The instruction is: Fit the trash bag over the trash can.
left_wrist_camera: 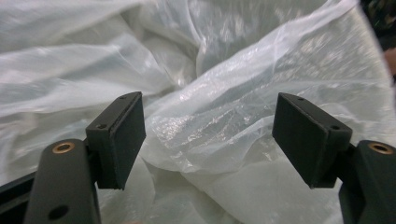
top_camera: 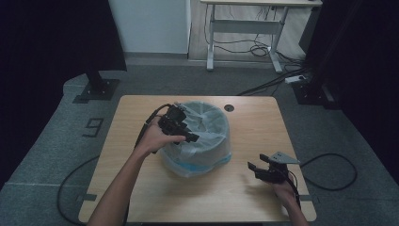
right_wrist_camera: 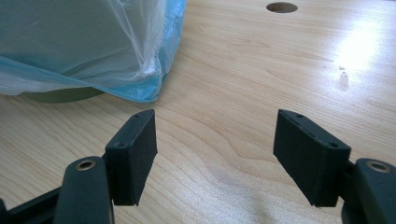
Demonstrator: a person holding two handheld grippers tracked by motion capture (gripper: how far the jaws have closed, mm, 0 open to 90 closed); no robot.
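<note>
Fingers (left_wrist_camera: 123, 140) of the left gripper (top_camera: 181, 123) gape over the bin liner (left_wrist_camera: 224, 121), gripping nothing; closing carelessly could tear the thin plastic.

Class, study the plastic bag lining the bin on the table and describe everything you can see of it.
The plastic bag is thin, crinkled and translucent, whitish with a blue tint. It lines a round bin standing upright on the wooden table; its edge is folded over the rim and hangs down the outside nearly to the tabletop. The left gripper is at its near rim, jaws open, with glossy folds between them.
</note>
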